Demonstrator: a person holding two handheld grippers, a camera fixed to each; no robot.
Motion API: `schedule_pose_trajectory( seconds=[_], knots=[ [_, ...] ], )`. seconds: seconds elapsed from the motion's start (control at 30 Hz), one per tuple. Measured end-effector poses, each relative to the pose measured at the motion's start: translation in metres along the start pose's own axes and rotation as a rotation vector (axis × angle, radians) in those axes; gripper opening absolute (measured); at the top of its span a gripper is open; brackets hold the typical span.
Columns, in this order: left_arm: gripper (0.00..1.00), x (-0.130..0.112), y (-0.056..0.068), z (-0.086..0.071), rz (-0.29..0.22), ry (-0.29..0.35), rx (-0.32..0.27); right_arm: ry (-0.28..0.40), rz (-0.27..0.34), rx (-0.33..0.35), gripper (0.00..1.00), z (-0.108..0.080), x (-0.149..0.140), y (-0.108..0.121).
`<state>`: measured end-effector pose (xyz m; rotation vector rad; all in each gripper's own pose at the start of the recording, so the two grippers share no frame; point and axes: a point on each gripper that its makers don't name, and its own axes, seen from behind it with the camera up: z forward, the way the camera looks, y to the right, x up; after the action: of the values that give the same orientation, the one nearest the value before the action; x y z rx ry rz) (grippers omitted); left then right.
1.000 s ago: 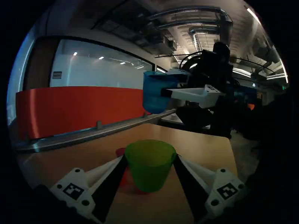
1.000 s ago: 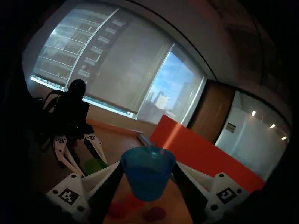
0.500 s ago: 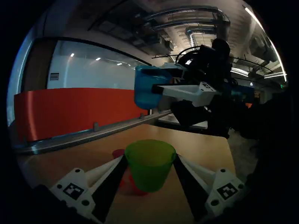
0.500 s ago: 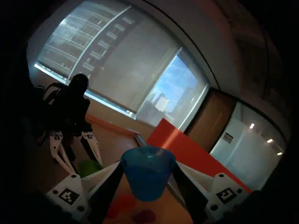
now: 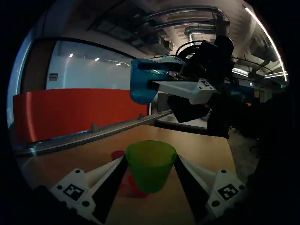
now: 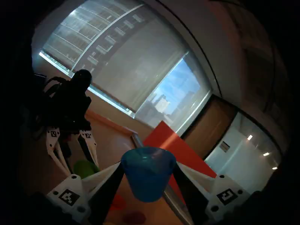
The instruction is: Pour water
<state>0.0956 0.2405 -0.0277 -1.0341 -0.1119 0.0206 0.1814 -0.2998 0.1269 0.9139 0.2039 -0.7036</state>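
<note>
Left gripper (image 5: 150, 160) is closed on the green cup (image 5: 150, 172), both fingers pressed against its sides, cup upright. We can't tell whether it rests on the desk (image 5: 202, 144) or sits just above it. Right gripper (image 6: 148, 167) is clamped on the blue cup (image 6: 148, 183), one finger per side. In the left gripper view we see the blue cup held high, above and beyond the green cup, well apart. Red bits (image 5: 119, 154) lie on the desk near the green cup.

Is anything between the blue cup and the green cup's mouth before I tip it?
Nothing visible. The blue cup hangs in open air above and beyond the green cup. The red pieces lie low on the table beside the green cup, out of the path.
</note>
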Motion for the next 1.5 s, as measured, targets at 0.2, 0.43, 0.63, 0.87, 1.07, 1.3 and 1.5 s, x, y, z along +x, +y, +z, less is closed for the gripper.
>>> schedule_pose_trajectory(
  seconds=[0.2, 0.43, 0.63, 0.87, 1.07, 1.3, 1.5],
  knots=[
    [0.88, 0.001, -0.002, 0.000, -0.002, 0.004, 0.002, -0.005, -0.043, -0.003, 0.91, 0.004, -0.001, 0.004],
    [0.87, 0.000, 0.000, 0.000, 0.008, 0.002, -0.001, -0.015, -0.091, -0.005, 0.91, 0.007, -0.004, 0.005],
    [0.87, -0.001, 0.001, 0.001, 0.024, 0.001, 0.006, -0.023, -0.124, -0.007, 0.91, 0.010, -0.005, 0.008],
    [0.87, -0.002, 0.000, 0.003, 0.025, 0.003, 0.008, -0.032, -0.165, -0.009, 0.91, 0.010, -0.002, 0.011],
    [0.87, -0.004, -0.002, 0.005, 0.017, 0.007, 0.007, -0.047, -0.207, -0.013, 0.91, 0.008, -0.003, 0.013],
    [0.87, -0.003, -0.001, 0.006, 0.014, 0.008, 0.003, -0.058, -0.251, -0.018, 0.91, 0.008, -0.004, 0.017],
    [0.87, -0.004, -0.001, 0.006, 0.016, 0.007, 0.002, -0.063, -0.286, -0.023, 0.91, 0.007, -0.003, 0.020]
  ],
)
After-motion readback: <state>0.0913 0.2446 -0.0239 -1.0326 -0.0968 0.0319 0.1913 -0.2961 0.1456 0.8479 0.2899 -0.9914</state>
